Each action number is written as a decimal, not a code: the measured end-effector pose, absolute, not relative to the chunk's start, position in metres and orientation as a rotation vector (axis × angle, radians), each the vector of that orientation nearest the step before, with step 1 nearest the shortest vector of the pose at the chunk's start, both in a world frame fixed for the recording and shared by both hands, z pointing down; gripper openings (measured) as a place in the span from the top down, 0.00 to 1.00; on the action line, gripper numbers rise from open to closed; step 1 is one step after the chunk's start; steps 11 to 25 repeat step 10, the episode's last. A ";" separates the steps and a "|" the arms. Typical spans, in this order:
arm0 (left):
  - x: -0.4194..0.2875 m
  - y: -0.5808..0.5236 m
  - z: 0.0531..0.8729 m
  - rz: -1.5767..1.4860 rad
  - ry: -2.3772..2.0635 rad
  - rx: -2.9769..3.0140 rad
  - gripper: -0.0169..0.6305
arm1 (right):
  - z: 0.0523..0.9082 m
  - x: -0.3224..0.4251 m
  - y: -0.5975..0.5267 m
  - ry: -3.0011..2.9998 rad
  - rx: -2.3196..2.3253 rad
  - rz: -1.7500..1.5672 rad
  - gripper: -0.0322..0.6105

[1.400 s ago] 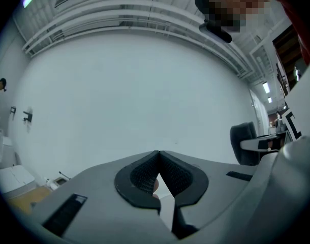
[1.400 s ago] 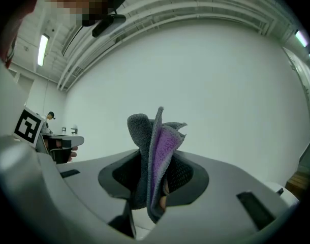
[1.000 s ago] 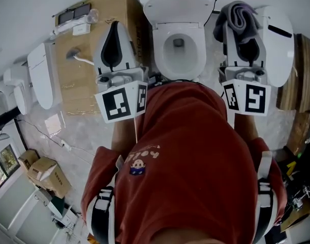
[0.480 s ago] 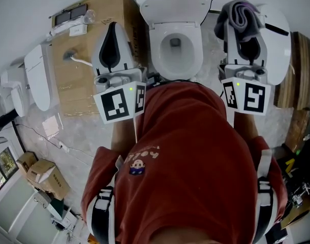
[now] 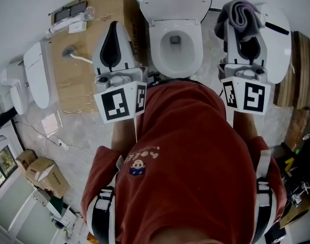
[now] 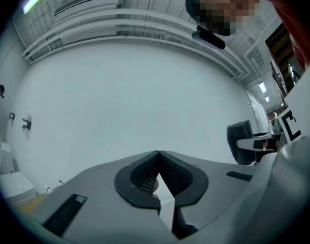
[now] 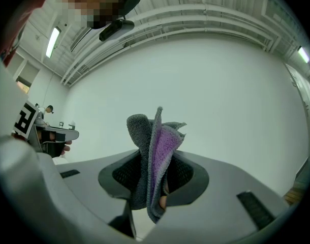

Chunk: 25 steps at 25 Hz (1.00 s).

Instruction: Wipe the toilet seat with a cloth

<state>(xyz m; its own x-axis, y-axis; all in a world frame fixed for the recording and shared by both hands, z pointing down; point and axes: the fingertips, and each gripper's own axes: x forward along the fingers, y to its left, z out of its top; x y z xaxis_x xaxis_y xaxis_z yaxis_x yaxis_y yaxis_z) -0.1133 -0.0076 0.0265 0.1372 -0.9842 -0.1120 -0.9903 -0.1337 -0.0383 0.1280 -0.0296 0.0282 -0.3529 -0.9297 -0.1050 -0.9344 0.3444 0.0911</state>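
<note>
Little had moved since the earlier head view. Both grippers sat at the same spots in the frame, and the toilet had only drifted slightly toward the top edge, which read as a small tilt of the camera.

The right gripper (image 7: 156, 173) had its jaws clamped on a folded grey cloth (image 7: 154, 136) with a purple inner face. The cloth's bunched end stood up past the fingertips. In the head view this gripper (image 5: 242, 34) was at the upper right, with the cloth (image 5: 240, 13) heaped over its tip. It was to the right of the toilet and not touching it.

The left gripper (image 6: 158, 155) had its jaws closed together with nothing between them. In the head view it (image 5: 113, 27) was at the upper left of centre, in front of a brown cardboard box (image 5: 89, 80).

Between the two grippers, at top centre, the toilet seat (image 5: 156, 44) lay down on the bowl with the lid (image 5: 173, 3) raised behind it.

The step in hand looked like the pause before the approach, with the cloth secured and no wiping begun. The next move probably called for carrying the right gripper toward the picture's centre and lowering it. That would press the free end of the cloth flat on the seat rim, with the grip kept firm throughout.
</note>
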 end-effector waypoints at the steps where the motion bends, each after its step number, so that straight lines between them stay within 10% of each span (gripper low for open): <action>1: -0.113 -0.007 0.026 0.089 1.995 -2.290 0.95 | 0.028 0.128 -0.030 2.546 -1.766 0.209 0.78; 25: -0.108 -0.007 0.018 0.094 1.974 -2.296 0.95 | 0.022 0.129 -0.030 2.547 -1.752 0.228 0.78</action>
